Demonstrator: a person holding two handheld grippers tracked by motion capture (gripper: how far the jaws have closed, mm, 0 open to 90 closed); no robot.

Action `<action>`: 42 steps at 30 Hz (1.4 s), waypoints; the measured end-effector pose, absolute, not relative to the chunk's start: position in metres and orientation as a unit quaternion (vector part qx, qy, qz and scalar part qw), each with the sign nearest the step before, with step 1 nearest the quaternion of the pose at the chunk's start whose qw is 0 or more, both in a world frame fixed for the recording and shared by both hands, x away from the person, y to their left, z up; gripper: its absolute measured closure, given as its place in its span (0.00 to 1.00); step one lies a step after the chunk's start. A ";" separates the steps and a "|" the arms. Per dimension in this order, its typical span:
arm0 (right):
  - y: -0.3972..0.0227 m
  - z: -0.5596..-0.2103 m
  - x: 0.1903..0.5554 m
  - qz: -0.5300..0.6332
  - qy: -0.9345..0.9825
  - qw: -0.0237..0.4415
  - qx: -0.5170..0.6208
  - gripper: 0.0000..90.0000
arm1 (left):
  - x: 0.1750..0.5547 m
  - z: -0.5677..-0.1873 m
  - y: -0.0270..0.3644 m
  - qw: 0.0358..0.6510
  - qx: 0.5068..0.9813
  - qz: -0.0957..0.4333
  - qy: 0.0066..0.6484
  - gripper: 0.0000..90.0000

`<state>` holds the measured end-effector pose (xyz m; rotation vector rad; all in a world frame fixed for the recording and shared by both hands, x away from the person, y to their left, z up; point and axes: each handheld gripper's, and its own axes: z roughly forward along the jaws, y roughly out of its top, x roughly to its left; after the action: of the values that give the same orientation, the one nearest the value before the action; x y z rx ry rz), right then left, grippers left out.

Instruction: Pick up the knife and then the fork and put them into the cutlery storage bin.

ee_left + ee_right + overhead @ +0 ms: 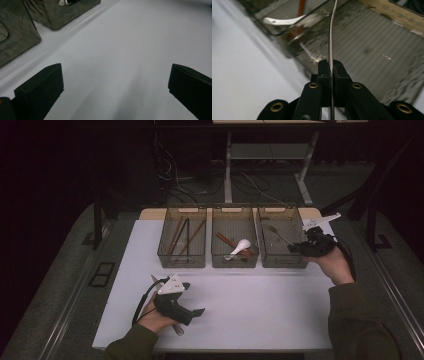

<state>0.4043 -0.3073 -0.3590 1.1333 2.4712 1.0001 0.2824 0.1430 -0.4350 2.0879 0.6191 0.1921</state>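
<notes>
1. Spoon (331, 32): thin metal, judged light, stiff and slippery; best pinched flat across its handle.
2. Right gripper (331, 65): jaws clamped on that handle; bowl ahead of the tips, over the right-hand bin (295, 222).
3. Left gripper (199, 312): jaws wide, holding nothing, over bare table (120, 50); well apart from the spoon.

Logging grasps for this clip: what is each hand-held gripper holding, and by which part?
The right hand-held gripper clamps a thin metal spoon by its handle end; the left hand-held gripper holds nothing.
</notes>
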 end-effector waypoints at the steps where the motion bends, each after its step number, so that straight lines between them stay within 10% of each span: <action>1: -0.309 -0.359 0.408 0.340 0.845 0.126 0.393 0.96 | 0.283 -0.435 0.143 0.460 0.848 0.077 0.251 0.00; 27: -0.311 -0.395 0.461 0.254 0.841 0.114 0.464 0.94 | 0.282 -0.437 0.142 0.451 0.854 0.073 0.248 0.00; 32: -0.311 -0.388 0.458 0.284 0.827 0.141 0.465 0.62 | 0.282 -0.437 0.142 0.451 0.854 0.072 0.248 0.00; 42: -0.315 -0.373 0.429 0.361 0.793 0.172 0.459 0.33 | 0.282 -0.430 0.159 0.444 0.855 0.082 0.256 0.09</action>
<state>0.4286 -0.3145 -0.3726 1.3034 2.2497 1.0257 0.2817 0.1587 -0.4298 2.1193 0.6353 0.2029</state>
